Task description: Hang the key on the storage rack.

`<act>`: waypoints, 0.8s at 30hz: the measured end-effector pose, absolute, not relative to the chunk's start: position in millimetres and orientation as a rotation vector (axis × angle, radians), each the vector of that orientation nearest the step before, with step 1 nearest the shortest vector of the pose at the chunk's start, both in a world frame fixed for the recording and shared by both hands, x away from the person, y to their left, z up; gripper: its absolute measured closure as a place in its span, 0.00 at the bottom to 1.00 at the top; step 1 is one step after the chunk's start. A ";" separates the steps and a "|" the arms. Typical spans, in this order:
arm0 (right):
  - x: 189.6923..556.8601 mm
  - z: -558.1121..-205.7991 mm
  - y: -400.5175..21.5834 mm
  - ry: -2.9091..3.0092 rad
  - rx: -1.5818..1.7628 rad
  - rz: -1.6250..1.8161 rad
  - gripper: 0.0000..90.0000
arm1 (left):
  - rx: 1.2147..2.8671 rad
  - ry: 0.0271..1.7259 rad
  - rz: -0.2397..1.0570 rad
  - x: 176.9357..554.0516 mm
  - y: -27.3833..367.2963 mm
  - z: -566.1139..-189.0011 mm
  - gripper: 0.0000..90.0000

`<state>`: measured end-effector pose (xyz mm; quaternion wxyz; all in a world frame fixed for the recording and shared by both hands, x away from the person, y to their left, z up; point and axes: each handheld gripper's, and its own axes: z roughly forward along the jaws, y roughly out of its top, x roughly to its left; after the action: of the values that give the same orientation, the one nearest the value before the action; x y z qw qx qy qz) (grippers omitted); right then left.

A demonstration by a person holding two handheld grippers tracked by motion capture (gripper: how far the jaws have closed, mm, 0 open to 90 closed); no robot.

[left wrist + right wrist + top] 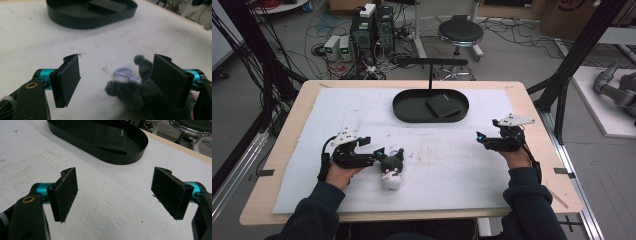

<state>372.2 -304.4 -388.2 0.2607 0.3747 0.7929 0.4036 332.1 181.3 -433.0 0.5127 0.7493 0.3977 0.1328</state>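
A small plush toy (392,169) with a dark grey body and a white face lies on the white mat, left of centre. In the left gripper view its grey fur (140,96) and a lilac loop (123,72) sit low between the jaws, nearer the right jaw. My left gripper (381,151) is open at the toy's left side and grips nothing. My right gripper (480,137) is open over bare mat on the right, with nothing between its jaws (115,197). A black oval tray (404,111) at the back holds a black wallet (443,105).
The tray (130,155) carries an upright post with a black crossbar (430,62). The white mat (452,170) covers most of the wooden table. Beyond the table's far edge are a stool (460,33), computer boxes and cables on the floor.
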 end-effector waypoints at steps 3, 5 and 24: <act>370.9 -387.9 -304.7 2.150 1.015 1.092 0.24 | 1.839 1.005 0.264 334.2 182.2 -438.7 0.35; 370.7 -388.1 -305.0 2.151 1.014 1.093 0.25 | 1.861 1.017 0.218 335.6 182.5 -442.6 0.37; 369.9 -387.8 -306.9 2.146 1.019 1.101 0.27 | 1.809 1.057 0.284 359.4 214.7 -422.1 0.90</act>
<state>369.9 -306.9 -387.8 0.2589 0.3758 0.7917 0.4061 359.4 214.7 -422.1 0.4911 0.7453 0.4355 0.1171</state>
